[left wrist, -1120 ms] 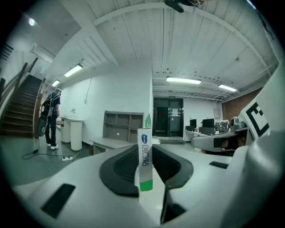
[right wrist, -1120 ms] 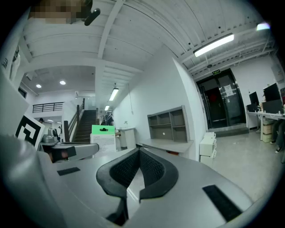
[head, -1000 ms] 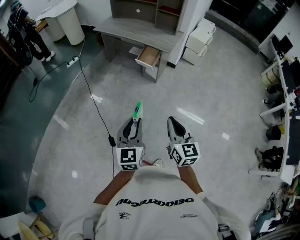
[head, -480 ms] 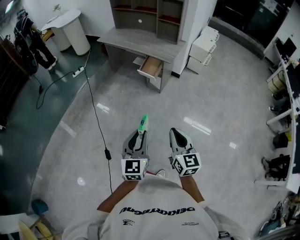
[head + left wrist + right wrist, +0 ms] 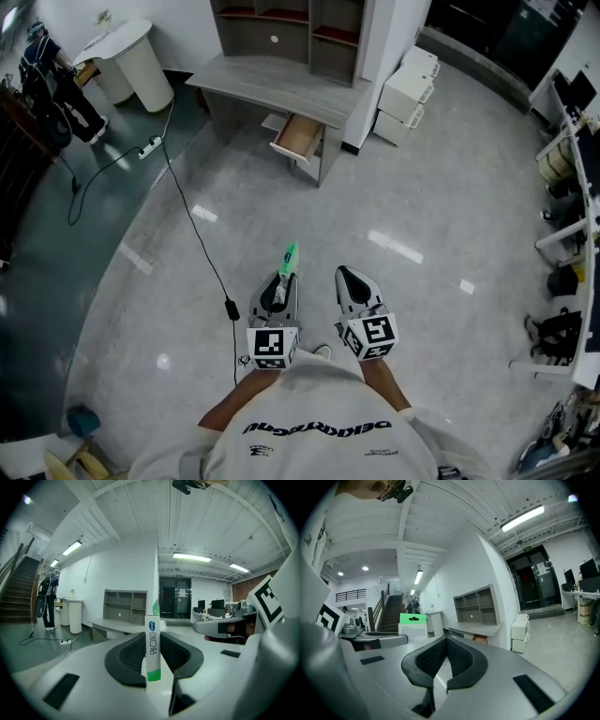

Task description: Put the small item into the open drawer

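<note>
A small white and green box [image 5: 289, 257] sticks out forward from my left gripper [image 5: 281, 281], which is shut on it. The left gripper view has the box [image 5: 152, 644] upright between the dark pads. My right gripper [image 5: 349, 278] is beside it on the right, shut with nothing in it, its pads [image 5: 436, 656] meeting at the tip. Far ahead across the floor stands a grey desk [image 5: 272, 80] with its wooden drawer [image 5: 298, 136] pulled open. From the right gripper view I see the box [image 5: 412, 625] to the left and the desk [image 5: 473, 629] beyond.
A black cable [image 5: 192, 225] crosses the floor from a power strip [image 5: 148, 147] to my left. White cabinets [image 5: 408, 84] stand right of the desk. A person [image 5: 52, 75] and a white counter [image 5: 131, 52] are far left. Desks and gear [image 5: 567, 187] line the right edge.
Both grippers have sunk lower in the head view and sit nearer my body. The box stays in the left jaws. The desk and drawer have slid slightly down the picture.
</note>
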`<state>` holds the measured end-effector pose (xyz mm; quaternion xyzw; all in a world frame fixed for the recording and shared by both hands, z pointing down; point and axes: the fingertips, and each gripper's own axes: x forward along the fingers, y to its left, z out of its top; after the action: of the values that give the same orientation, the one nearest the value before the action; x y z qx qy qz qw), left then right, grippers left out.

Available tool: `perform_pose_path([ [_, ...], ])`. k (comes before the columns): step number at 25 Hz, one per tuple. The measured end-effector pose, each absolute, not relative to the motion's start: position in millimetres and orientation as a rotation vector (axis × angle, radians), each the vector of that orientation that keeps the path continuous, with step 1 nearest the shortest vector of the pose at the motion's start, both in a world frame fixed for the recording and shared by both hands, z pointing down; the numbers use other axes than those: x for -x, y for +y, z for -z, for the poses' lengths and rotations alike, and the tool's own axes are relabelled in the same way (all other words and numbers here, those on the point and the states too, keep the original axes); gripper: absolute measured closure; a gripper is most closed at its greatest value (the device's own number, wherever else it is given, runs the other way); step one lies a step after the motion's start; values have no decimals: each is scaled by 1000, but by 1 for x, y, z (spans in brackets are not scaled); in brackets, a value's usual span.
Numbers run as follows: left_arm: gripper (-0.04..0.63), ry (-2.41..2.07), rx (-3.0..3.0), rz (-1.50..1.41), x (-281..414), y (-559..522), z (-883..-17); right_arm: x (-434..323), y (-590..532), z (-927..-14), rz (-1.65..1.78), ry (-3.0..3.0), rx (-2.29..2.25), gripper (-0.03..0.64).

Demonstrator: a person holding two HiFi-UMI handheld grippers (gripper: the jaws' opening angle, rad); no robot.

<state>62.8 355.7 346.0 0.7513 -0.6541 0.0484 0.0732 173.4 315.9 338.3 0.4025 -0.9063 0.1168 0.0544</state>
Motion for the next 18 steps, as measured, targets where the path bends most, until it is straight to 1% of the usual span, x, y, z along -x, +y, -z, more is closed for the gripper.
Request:
perform_pose_path([
  [5, 494, -1946, -2289, -112, -48, 297, -346, -156, 265, -340, -331, -2738, -1237, 588],
  [18, 494, -1797, -2454, -179, 17, 149, -325, -74, 127, -314, -298, -2712, -1347, 588],
])
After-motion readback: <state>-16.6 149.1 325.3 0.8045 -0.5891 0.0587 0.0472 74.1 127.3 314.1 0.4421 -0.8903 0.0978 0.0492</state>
